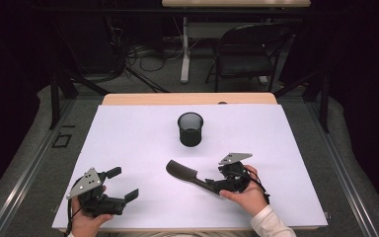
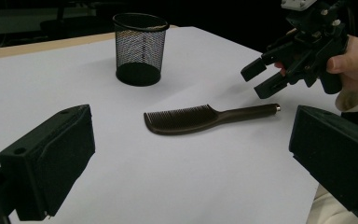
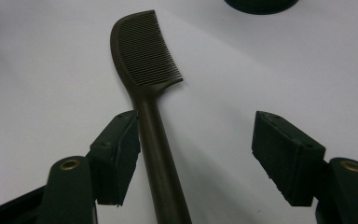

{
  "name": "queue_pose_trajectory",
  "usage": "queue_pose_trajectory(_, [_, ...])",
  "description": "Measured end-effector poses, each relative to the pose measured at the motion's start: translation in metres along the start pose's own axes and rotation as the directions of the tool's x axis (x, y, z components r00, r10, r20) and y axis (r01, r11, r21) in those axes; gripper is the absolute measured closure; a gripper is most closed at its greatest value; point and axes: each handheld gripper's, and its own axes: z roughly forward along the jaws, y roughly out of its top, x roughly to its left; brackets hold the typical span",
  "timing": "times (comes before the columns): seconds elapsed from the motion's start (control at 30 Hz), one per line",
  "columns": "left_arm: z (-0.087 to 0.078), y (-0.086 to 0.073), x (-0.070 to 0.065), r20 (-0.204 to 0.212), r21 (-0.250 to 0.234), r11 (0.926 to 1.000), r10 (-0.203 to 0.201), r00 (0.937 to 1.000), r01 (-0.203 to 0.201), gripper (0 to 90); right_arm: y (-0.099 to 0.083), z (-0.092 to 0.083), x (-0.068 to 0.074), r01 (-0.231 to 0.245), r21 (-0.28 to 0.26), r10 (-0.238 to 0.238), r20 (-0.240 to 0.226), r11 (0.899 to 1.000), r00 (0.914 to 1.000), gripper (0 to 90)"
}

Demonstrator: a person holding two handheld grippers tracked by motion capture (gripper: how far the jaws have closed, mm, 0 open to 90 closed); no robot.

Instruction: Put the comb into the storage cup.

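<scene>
A dark brown comb (image 1: 186, 175) lies flat on the white sheet, teeth end to the left and handle toward my right gripper (image 1: 213, 183). In the right gripper view that gripper (image 3: 196, 140) is open, and the comb handle (image 3: 161, 158) runs up between its jaws, close beside the left one. From the left gripper view, the right gripper (image 2: 261, 78) hovers just above the handle's tip (image 2: 274, 108). A black mesh cup (image 1: 190, 129) stands upright behind the comb. My left gripper (image 1: 123, 183) rests open and empty at the front left, and its jaws frame the comb (image 2: 186, 119).
The white sheet (image 1: 128, 138) covers most of the table, with a wooden strip (image 1: 187, 98) bare at the back. A black chair (image 1: 249, 54) and a table leg (image 1: 184, 54) stand on the floor beyond. The person's hands hold both grippers near the front edge.
</scene>
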Motion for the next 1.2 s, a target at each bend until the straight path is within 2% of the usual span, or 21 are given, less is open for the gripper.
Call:
queue_pose_trajectory(0.17, [0.001,-0.001,0.001,0.000,0.009,1.0000,-0.003,1.0000,0.003,0.4,0.006,0.000,0.004,0.026,0.018,-0.026,0.004,0.999,0.9996,30.5])
queue_pose_trajectory(0.3, [0.001,-0.001,0.001,0.002,0.010,0.9999,-0.006,1.0000,0.006,0.4,0.011,0.002,0.006,0.046,0.051,-0.046,-0.014,0.998,0.9989,30.5])
queue_pose_trajectory(0.33, [0.001,-0.001,0.001,-0.001,0.012,0.9999,-0.008,1.0000,0.008,0.4,0.013,0.003,0.006,0.057,0.064,-0.056,-0.025,0.996,0.9981,30.0])
queue_pose_trajectory(0.5, [0.002,-0.002,0.002,0.008,0.019,0.9997,-0.012,0.9999,0.012,0.4,0.019,0.006,0.010,0.093,0.109,-0.090,-0.028,0.990,0.9955,29.4])
queue_pose_trajectory(0.6, [0.002,-0.002,0.002,0.006,0.018,0.9997,-0.017,0.9998,0.017,0.4,0.022,0.009,0.011,0.099,0.130,-0.095,-0.041,0.986,0.9947,27.4])
queue_pose_trajectory(0.67, [0.002,-0.002,0.002,0.004,0.019,0.9997,-0.018,0.9998,0.018,0.4,0.024,0.010,0.011,0.107,0.149,-0.100,-0.052,0.983,0.9936,27.0])
queue_pose_trajectory(0.7, [0.002,-0.002,0.002,0.003,0.019,0.9997,-0.018,0.9998,0.018,0.5,0.026,0.012,0.012,0.118,0.173,-0.110,-0.055,0.978,0.9925,26.9])
queue_pose_trajectory(0.73, [0.002,-0.002,0.002,0.004,0.018,0.9996,-0.020,0.9998,0.020,0.5,0.026,0.012,0.012,0.118,0.173,-0.110,-0.055,0.978,0.9925,26.9])
queue_pose_trajectory(0.77, [0.002,-0.002,0.002,0.005,0.018,0.9996,-0.021,0.9998,0.021,0.5,0.027,0.013,0.013,0.140,0.196,-0.131,-0.057,0.971,0.9898,26.9])
queue_pose_trajectory(0.8, [0.002,-0.002,0.003,0.005,0.018,0.9996,-0.021,0.9998,0.021,0.5,0.027,0.013,0.013,0.140,0.196,-0.131,-0.057,0.971,0.9898,26.9])
queue_pose_trajectory(0.83, [0.002,-0.003,0.002,0.004,0.017,0.9996,-0.022,0.9998,0.022,0.5,0.029,0.015,0.015,0.162,0.221,-0.154,-0.053,0.962,0.9867,26.9])
queue_pose_trajectory(0.87, [0.002,-0.003,0.002,0.003,0.017,0.9996,-0.021,0.9998,0.021,0.5,0.029,0.015,0.016,0.169,0.234,-0.160,-0.056,0.957,0.9855,26.9])
queue_pose_trajectory(0.9, [0.002,-0.003,0.002,0.004,0.019,0.9996,-0.020,0.9998,0.020,0.5,0.029,0.015,0.016,0.169,0.234,-0.160,-0.056,0.957,0.9855,26.9])
queue_pose_trajectory(1.0, [0.003,-0.003,0.002,0.007,0.023,0.9995,-0.021,0.9998,0.021,0.5,0.032,0.016,0.018,0.203,0.258,-0.196,-0.053,0.945,0.9792,27.2])
queue_pose_trajectory(1.2, [0.003,-0.003,0.002,0.007,0.025,0.9995,-0.021,0.9998,0.021,0.6,0.036,0.016,0.019,0.217,0.263,-0.211,-0.052,0.940,0.9762,28.4])
